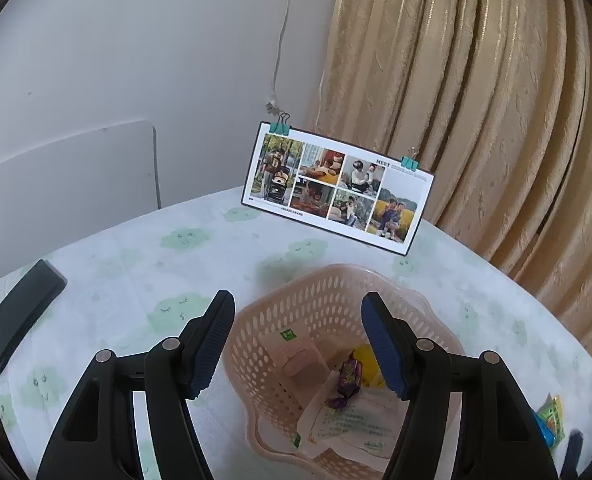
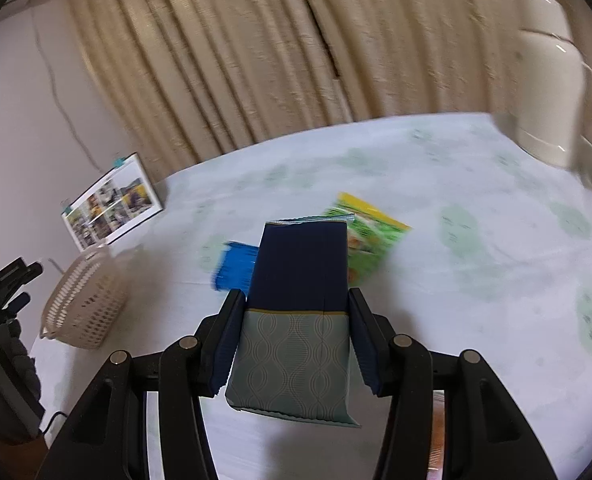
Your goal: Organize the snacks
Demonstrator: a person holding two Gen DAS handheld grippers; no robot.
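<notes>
Navy packet (image 2: 302,276) clamped in right tongs (image 2: 296,344), mid-carry. Left tongs (image 1: 296,344) wide over basket (image 1: 296,292). Next: carry leftward, release above basket.

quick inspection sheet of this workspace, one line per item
surface: table under a pale cloth with green cloud prints
job's things: pink basket holds a purple candy, a yellow item and white packets; navy and grey packet in the right gripper; blue packet and green packet lie on the cloth
clutter: clipped photo card stands behind the basket; black flat object at the table's left edge; white jug, blurred
grippers: left gripper over the basket, jaws open, empty; right gripper shut on the packet
cables: white cord hangs down the wall
surroundings: white wall, beige curtain
</notes>
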